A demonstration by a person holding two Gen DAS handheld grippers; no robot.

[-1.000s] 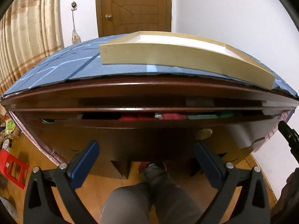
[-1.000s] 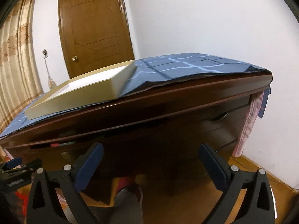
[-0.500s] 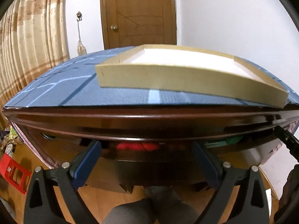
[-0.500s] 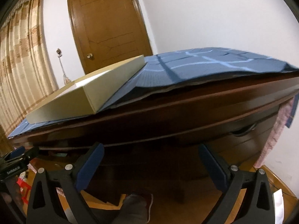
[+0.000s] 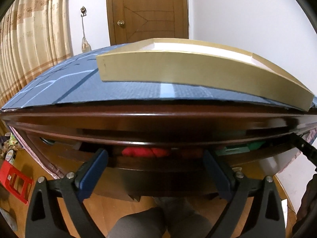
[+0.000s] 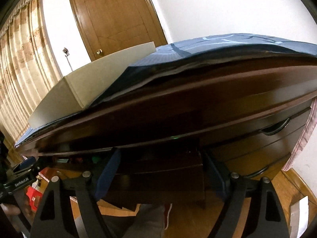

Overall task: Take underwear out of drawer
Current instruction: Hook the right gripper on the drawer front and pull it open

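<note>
A dark wooden drawer under the desk top stands pulled out a little. In its gap lies red underwear, with green folded things to the right. My left gripper is open, its blue fingertips level with the drawer's top edge on either side of the red cloth, nothing between them. My right gripper is at the drawer's right end. Its jaws are closing, with the drawer front behind the gap; the pads press on nothing. Most of the drawer's inside is hidden by the desk edge.
A shallow beige box lies on a blue cloth over the desk top. Closed drawers with dark handles sit to the right. A person's grey-trousered leg is below. A red stool stands on the floor at the left.
Both grippers have come closer to the desk edge and a little lower, so the drawer gap now sits at their fingertips. The right gripper's fingers have drawn somewhat nearer each other.
</note>
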